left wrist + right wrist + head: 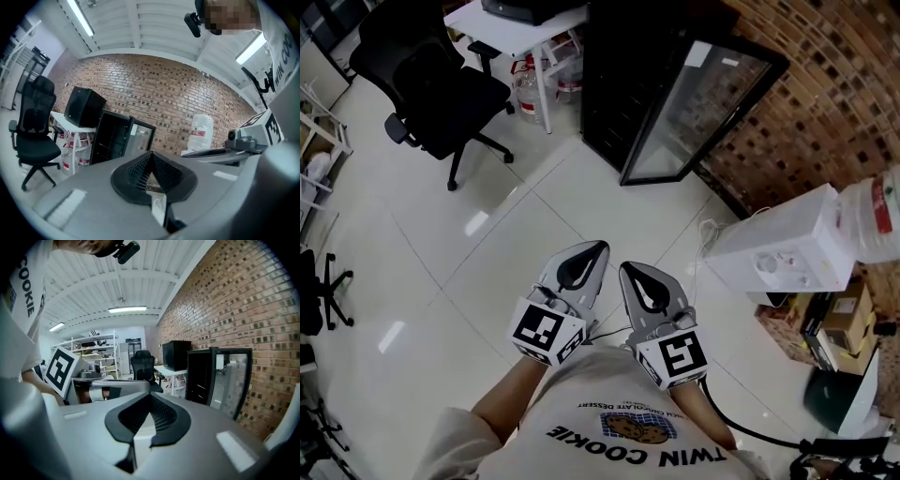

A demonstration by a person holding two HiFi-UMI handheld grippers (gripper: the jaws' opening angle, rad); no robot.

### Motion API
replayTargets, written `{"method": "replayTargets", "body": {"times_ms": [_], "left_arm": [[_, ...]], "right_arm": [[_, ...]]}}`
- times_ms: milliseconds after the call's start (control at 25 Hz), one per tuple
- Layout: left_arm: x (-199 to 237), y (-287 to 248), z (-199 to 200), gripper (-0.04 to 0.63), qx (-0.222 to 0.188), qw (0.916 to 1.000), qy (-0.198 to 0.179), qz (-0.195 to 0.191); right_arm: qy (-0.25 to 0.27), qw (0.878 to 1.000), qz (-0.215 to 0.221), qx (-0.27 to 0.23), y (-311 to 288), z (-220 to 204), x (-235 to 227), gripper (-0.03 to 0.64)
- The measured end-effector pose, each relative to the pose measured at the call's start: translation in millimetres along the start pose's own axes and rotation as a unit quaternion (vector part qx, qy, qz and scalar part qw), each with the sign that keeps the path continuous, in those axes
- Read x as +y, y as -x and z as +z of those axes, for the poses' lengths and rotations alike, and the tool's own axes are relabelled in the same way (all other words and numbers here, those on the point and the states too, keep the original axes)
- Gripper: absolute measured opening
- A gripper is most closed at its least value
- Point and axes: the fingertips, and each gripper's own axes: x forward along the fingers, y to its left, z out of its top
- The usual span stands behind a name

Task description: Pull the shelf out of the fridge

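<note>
A small black fridge stands by the brick wall with its glass door swung open; the same fridge shows in both gripper views. Thin wire shelves are faintly visible in its dark inside. My left gripper and right gripper are held side by side close to my chest, well short of the fridge. Both are shut with nothing between the jaws, the left gripper and right gripper tips meeting.
A black office chair stands at the far left beside a white desk with water bottles under it. A white water dispenser and boxes stand at the right by the brick wall. White tiled floor lies between me and the fridge.
</note>
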Motion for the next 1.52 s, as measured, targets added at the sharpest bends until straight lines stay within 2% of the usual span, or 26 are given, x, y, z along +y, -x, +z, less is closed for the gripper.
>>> {"method": "replayTargets", "body": {"times_ms": [160, 360, 600, 800, 1160, 1360, 1520], "left_arm": [[51, -2, 20, 0.0, -0.011, 0.9999, 0.003, -0.001], [98, 4, 44, 0.0, -0.024, 0.9996, -0.005, 0.016], [123, 2, 54, 0.0, -0.032, 0.9992, -0.001, 0.026], [137, -10, 52, 0.0, -0.021, 0.9994, 0.0, 0.028], [176, -72, 59, 0.0, -0.012, 0.999, -0.001, 0.042], [206, -123, 79, 0.0, -0.018, 0.9985, 0.0, 0.051], [215, -178, 93, 0.0, -0.021, 0.999, 0.028, 0.027]], "right_arm": [[0.001, 1.0, -0.011, -0.003, -49, 19, 0, 0.005], [0.02, 1.0, 0.005, -0.011, -95, 40, 15, 0.005], [0.021, 0.999, 0.016, -0.029, -130, 56, 15, 0.005], [0.014, 0.999, 0.023, -0.036, -153, 60, 7, 0.005], [-0.015, 0.998, 0.037, -0.046, -211, 67, -50, 0.004], [0.005, 0.996, 0.054, -0.071, -246, 94, -87, 0.004], [-0.005, 0.995, 0.04, -0.086, -258, 116, -142, 0.004]]}}
